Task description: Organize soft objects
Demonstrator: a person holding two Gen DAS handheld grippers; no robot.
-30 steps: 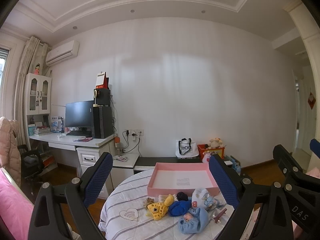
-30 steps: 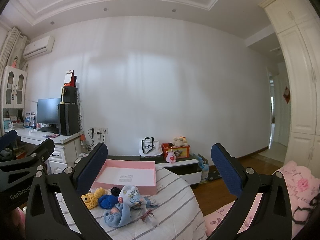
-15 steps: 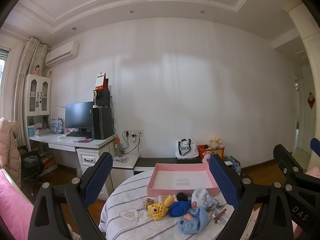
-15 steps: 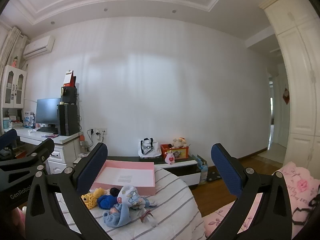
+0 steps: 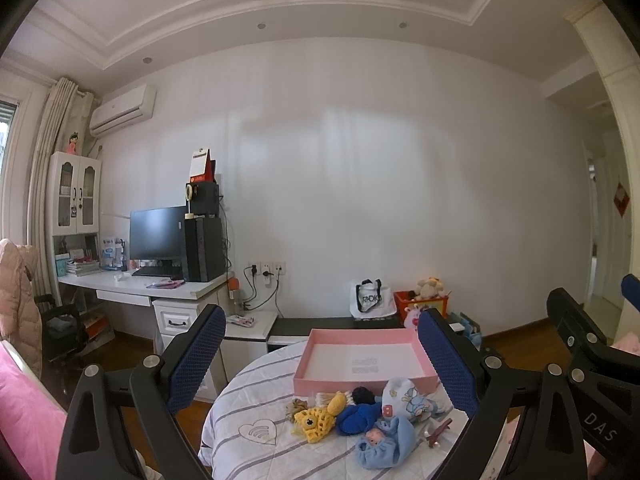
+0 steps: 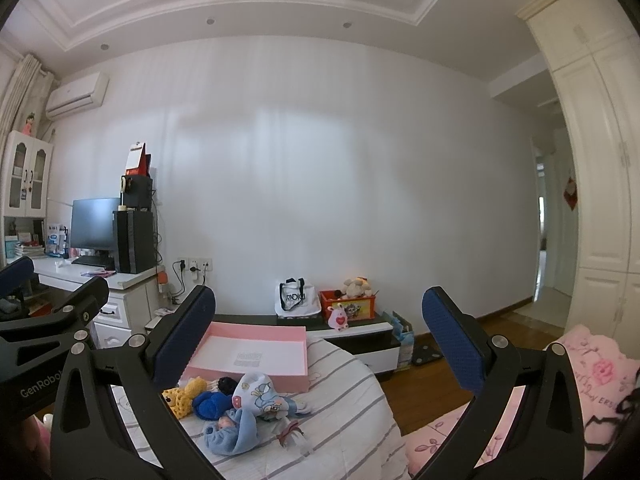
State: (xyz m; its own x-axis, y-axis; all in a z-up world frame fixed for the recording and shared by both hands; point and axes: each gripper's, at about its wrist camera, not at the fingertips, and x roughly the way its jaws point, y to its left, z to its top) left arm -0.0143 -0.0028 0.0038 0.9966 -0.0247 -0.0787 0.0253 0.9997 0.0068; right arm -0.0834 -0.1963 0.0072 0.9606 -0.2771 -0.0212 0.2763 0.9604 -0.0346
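A pile of soft toys lies on a round table with a striped cloth, in front of an empty pink tray. The pile holds a yellow knitted toy, a dark blue knitted piece, a patterned white baby hat and a light blue doll. My left gripper hangs open above and short of the pile, holding nothing. My right gripper is also open and holds nothing. It looks at the same tray, baby hat and doll from further right.
A small reddish clip lies right of the pile. Behind the table are a white desk with a monitor, a low cabinet with a white bag and an orange toy box. Pink bedding is at the right.
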